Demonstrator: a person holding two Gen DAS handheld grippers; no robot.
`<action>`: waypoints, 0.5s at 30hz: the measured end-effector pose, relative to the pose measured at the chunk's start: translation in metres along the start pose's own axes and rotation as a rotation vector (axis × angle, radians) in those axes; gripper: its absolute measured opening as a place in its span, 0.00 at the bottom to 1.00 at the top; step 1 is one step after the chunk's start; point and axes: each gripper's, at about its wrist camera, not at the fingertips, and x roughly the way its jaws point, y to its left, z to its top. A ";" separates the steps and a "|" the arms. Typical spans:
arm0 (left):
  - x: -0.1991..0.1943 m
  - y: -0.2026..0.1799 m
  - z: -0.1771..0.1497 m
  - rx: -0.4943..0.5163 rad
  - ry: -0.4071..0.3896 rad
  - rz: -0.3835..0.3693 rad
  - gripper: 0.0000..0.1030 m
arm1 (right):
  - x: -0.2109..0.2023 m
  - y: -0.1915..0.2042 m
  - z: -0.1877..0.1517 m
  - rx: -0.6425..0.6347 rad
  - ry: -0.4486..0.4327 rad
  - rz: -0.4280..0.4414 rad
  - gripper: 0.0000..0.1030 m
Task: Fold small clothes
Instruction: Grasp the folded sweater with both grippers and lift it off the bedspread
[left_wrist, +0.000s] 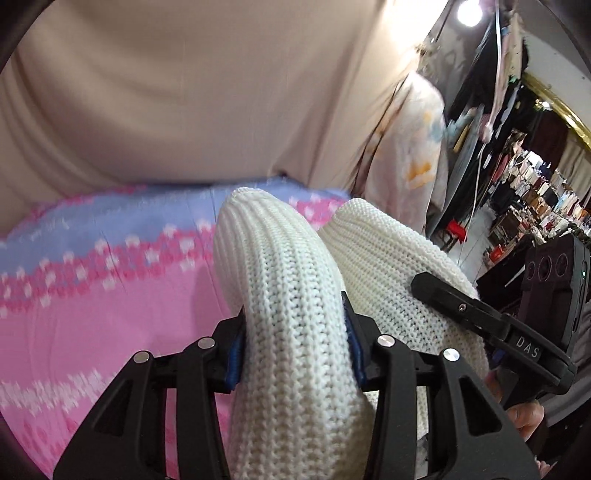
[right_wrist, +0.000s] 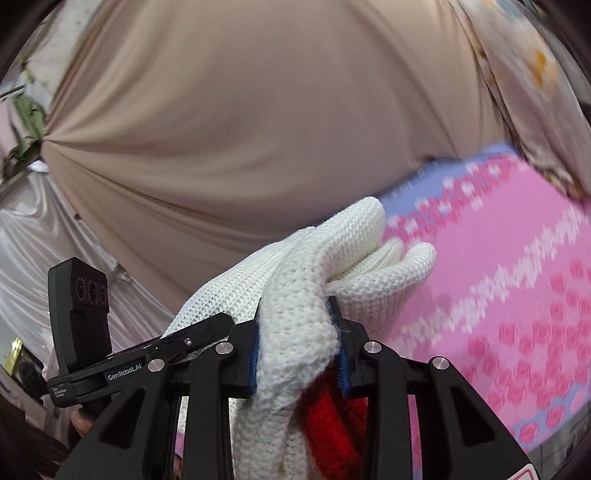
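A white knitted garment (left_wrist: 295, 295) is bunched between both grippers, held up above the bed. My left gripper (left_wrist: 293, 350) is shut on a thick white ribbed fold. My right gripper (right_wrist: 297, 350) is shut on another white fold (right_wrist: 303, 295), with a red knitted part (right_wrist: 328, 424) hanging just below its jaws. In the left wrist view the right gripper's finger (left_wrist: 480, 314) lies against the white knit at the right. In the right wrist view the left gripper's finger (right_wrist: 195, 336) shows at the left, against the same garment.
A pink and lilac patterned blanket (left_wrist: 92, 314) covers the surface below; it also shows in the right wrist view (right_wrist: 498, 277). A beige draped curtain (left_wrist: 184, 92) fills the background. A floral garment (left_wrist: 413, 147) and crowded clothes racks (left_wrist: 535, 192) stand at the right.
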 end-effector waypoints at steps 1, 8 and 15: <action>-0.014 0.002 0.008 0.013 -0.036 0.004 0.40 | -0.003 0.011 0.009 -0.027 -0.026 0.016 0.29; -0.109 0.035 0.044 0.076 -0.255 0.068 0.40 | -0.008 0.107 0.053 -0.221 -0.172 0.157 0.29; -0.164 0.101 0.036 0.076 -0.345 0.150 0.42 | 0.027 0.179 0.061 -0.311 -0.199 0.257 0.27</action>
